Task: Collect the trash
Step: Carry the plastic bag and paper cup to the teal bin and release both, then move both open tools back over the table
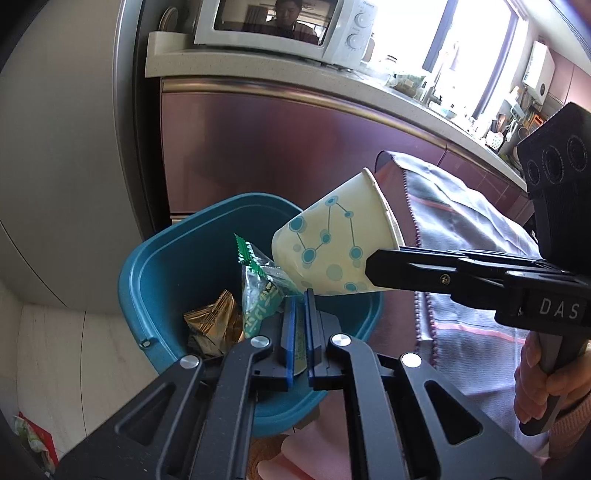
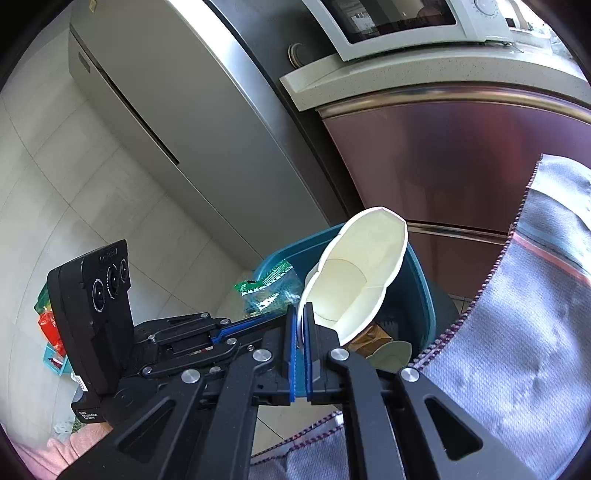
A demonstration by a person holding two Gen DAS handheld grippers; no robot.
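A teal bin (image 1: 147,266) stands on the floor with a gold wrapper (image 1: 214,321) inside. My left gripper (image 1: 300,299) is shut on a clear and green plastic wrapper (image 1: 258,284) and holds it over the bin's opening. My right gripper (image 2: 300,314) is shut on the rim of a squashed white paper cup with teal dots (image 1: 332,243), held over the bin (image 2: 421,295). The cup's inside (image 2: 354,280) faces the right wrist camera. The green wrapper (image 2: 269,288) and the left gripper (image 2: 229,328) also show there.
A grey fridge (image 2: 166,110) stands behind the bin, next to maroon cabinets (image 1: 277,147) with a microwave (image 1: 280,29) on the counter. A grey cloth (image 2: 517,332) hangs at the right. More wrappers (image 2: 50,321) lie on the floor at the left.
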